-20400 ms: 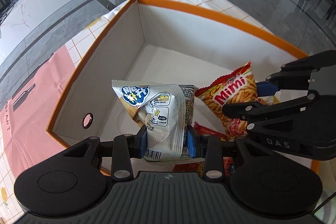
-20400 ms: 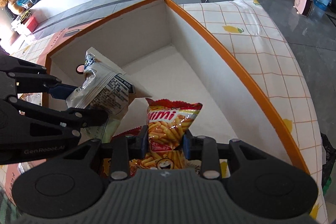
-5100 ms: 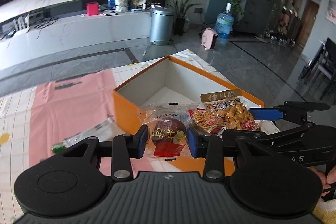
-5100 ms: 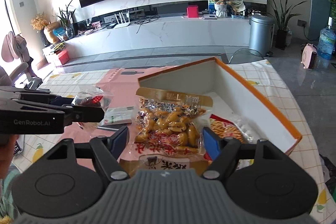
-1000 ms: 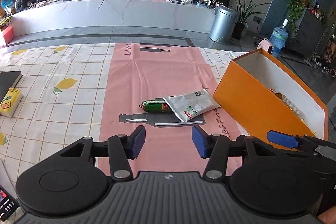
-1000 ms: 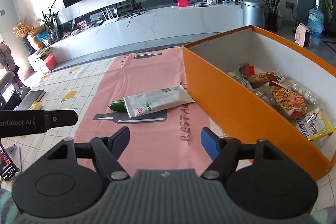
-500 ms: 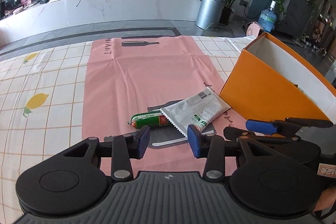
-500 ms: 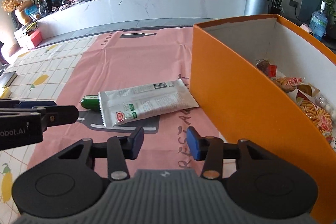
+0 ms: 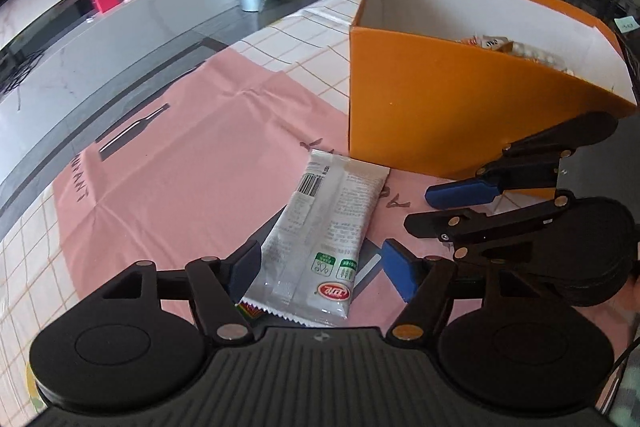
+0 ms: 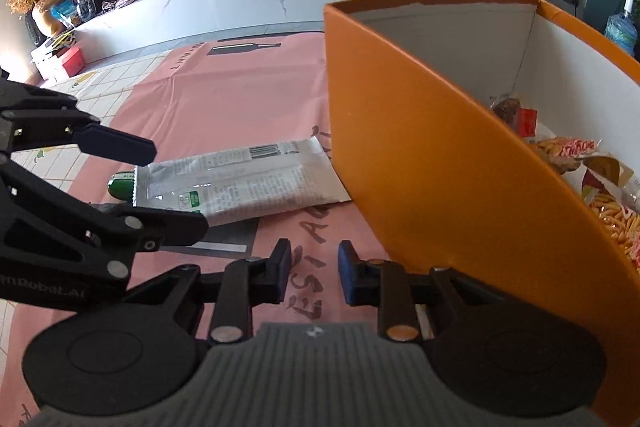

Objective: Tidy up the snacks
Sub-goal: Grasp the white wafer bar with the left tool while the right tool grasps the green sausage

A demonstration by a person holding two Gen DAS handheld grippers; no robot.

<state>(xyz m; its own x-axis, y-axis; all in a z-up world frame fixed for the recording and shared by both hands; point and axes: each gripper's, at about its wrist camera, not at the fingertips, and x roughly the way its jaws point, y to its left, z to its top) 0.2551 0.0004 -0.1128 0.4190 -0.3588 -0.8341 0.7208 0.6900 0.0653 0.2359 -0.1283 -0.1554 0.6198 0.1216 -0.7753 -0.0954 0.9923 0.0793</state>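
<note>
The silver snack packet (image 9: 326, 227) is glossy foil-like plastic, crinkled, with a serrated edge. At its nine o'clock in the right wrist view, the green sausage (image 10: 120, 187) has a shiny plastic skin. The orange box (image 10: 432, 163) looks like matt cardboard, white inside. The pink cloth (image 9: 192, 155) is matt and creased. The left gripper (image 9: 320, 275) is matt black plastic with blue pads (image 9: 396, 275) and metal pins.

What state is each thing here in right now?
Silver packet: flat on the pink mat, outside the box.
Green sausage: on the mat, partly under the packet.
Orange box: open, snacks inside.
Left gripper: opening, astride the packet.
Right gripper: closing, empty.
</note>
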